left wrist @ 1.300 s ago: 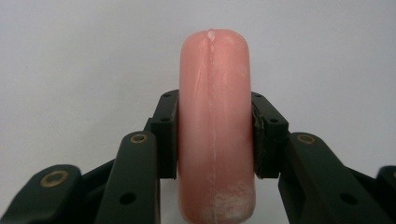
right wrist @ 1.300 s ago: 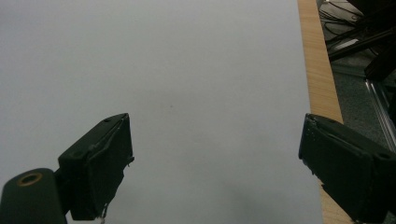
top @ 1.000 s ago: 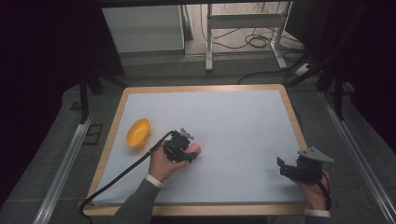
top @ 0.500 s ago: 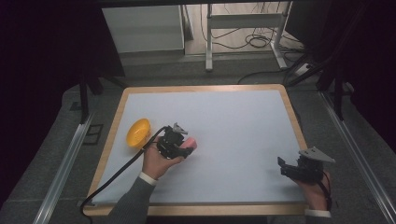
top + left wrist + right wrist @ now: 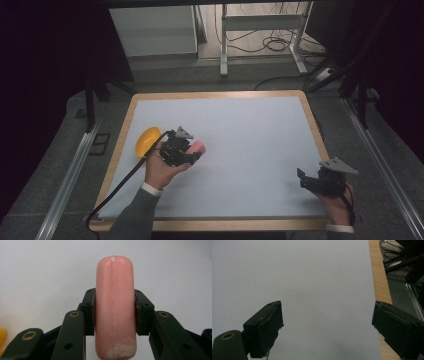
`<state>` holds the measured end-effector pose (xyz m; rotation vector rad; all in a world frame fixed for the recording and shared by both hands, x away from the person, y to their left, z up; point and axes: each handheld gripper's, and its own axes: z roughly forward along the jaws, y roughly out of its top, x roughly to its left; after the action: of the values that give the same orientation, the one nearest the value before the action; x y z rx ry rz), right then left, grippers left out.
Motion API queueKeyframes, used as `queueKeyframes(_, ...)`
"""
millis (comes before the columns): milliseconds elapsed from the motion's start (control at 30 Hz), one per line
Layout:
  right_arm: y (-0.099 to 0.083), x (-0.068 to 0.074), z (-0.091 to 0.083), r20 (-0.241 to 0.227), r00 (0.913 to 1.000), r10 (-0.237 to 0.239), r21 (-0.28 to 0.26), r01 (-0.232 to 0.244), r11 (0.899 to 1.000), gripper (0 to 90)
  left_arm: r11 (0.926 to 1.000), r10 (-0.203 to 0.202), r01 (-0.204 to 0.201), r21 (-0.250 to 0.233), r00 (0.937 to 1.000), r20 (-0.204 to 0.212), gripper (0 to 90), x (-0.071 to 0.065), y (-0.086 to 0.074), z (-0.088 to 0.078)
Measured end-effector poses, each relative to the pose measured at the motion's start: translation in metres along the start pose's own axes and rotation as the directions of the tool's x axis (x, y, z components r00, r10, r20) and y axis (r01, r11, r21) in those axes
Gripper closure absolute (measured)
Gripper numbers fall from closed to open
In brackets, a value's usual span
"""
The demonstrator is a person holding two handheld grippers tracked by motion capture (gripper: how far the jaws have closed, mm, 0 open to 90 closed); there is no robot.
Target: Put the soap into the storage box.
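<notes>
The left gripper (image 5: 115,312) is clamping its jaws on a smooth pink sausage-shaped plastic piece (image 5: 115,302) standing upright between them, while the right gripper (image 5: 327,330) is holding its jaws wide apart over the white tabletop (image 5: 312,277).

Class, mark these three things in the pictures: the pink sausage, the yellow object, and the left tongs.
pink sausage (image 5: 115,305), left gripper view, middle of its side.
yellow object (image 5: 147,140), high view, centre of its top.
left tongs (image 5: 115,315), left gripper view, midway between the pads clamping the sausage.

Even overhead light brightens the white tabletop (image 5: 250,140) while the surroundings fall into deep black, with soft grain and faint shadows
</notes>
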<state>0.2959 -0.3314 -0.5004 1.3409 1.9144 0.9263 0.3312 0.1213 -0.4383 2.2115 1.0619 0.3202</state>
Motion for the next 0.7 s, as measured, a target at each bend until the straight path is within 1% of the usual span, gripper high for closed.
queueKeyframes(233,0.000,0.000,-0.001,-0.002,1.0000,0.002,0.000,-0.002,1.000,9.5,0.9999,-0.009,0.009,-0.014,0.9997,-0.024,60.2,0.009,0.001,-0.011)
queueKeyframes(500,0.000,0.000,0.000,0.003,1.0000,0.003,0.001,-0.003,1.000,9.6,0.9995,-0.017,0.016,-0.025,0.9993,-0.034,60.3,0.014,0.002,-0.018)
queueKeyframes(700,0.000,0.000,0.000,-0.002,1.0000,0.006,0.004,-0.006,1.000,9.6,0.9991,-0.027,0.025,-0.032,0.9984,-0.050,60.3,0.022,0.003,-0.023)
